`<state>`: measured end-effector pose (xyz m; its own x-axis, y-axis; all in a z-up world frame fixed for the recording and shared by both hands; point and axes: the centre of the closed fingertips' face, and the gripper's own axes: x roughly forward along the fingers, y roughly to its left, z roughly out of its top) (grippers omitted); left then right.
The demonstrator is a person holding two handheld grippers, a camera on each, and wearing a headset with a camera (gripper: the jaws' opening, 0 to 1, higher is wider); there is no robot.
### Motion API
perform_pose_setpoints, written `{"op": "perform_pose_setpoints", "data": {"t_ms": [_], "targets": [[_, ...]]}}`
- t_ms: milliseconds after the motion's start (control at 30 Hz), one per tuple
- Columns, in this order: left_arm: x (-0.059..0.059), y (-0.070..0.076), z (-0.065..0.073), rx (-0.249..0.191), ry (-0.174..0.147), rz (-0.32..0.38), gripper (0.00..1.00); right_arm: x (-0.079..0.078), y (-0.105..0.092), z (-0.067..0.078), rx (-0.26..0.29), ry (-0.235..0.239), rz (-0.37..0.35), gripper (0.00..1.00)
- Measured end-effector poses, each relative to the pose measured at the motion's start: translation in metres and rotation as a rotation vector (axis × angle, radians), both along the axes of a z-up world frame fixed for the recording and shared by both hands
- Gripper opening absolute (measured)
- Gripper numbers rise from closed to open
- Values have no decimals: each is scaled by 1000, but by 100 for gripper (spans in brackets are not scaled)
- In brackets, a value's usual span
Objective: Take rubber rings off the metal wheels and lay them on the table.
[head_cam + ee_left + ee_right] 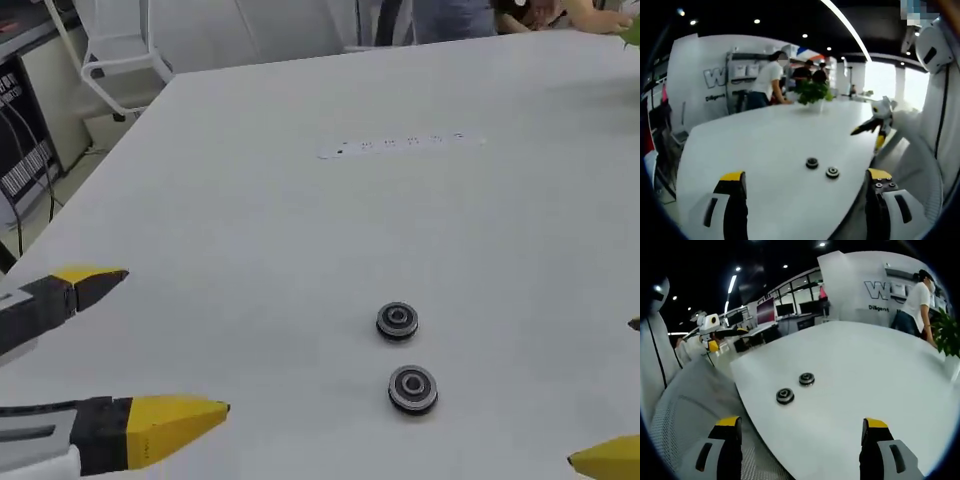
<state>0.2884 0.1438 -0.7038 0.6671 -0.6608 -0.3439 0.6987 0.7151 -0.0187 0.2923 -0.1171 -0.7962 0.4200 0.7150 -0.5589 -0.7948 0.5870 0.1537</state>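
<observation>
head view: two small metal wheels lie flat on the white surface, the far wheel just beyond the near wheel, close together but apart. each seems to wear its dark rubber ring around the rim, though it's small to be sure. i see no loose ring on the surface. the left claw hangs at the left edge with its yellow tips spread wide and nothing between them. the right claw pokes in at the lower right, tips also apart. both are well away from the wheels. a white power strip lies further back.

left gripper view: the left claw stands released and empty. the two wheels sit ahead of it, far wheel and near wheel, untouched. the right claw hovers beyond the surface's edge. a potted plant stands at the far end.

right gripper view: the right claw is released too, holding nothing, with near wheel and far wheel lying ahead.

as i judge it, nothing is done yet: both rings remain to be pulled off and laid down.
</observation>
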Motion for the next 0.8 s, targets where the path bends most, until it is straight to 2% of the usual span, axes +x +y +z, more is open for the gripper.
{"op": "perform_pose_setpoints", "data": {"t_ms": [33, 133, 233, 300, 333, 367, 467, 600, 767, 800], "targets": [[1, -2, 1, 8, -6, -3, 100, 0, 1, 1, -12, -13, 14, 99], [4, -9, 5, 13, -9, -20, 100, 0, 5, 6, -2, -22, 32, 99], [5, -20, 8, 30, -23, -72, 100, 5, 11, 11, 0, -43, 44, 99], [4, -29, 13, 0, -25, -97, 100, 5, 16, 13, -6, -44, 58, 99], [4, -37, 22, -57, -30, -112, 100, 3, 21, 14, -11, -48, 82, 99], [5, -42, 26, -74, -36, -122, 100, 2, 24, 15, -13, -55, 99, 99], [6, -51, 32, -45, -59, -145, 100, -1, 33, 18, -9, -63, 133, 99], [9, -67, 31, -5, -66, -194, 100, 2, 44, 19, -1, -81, 172, 99], [11, -87, 31, -5, -73, -250, 98, 1, 57, 14, -20, -96, 244, 99], [12, -90, 30, -2, -75, -256, 97, 1, 58, 14, -23, -96, 248, 96]]}}
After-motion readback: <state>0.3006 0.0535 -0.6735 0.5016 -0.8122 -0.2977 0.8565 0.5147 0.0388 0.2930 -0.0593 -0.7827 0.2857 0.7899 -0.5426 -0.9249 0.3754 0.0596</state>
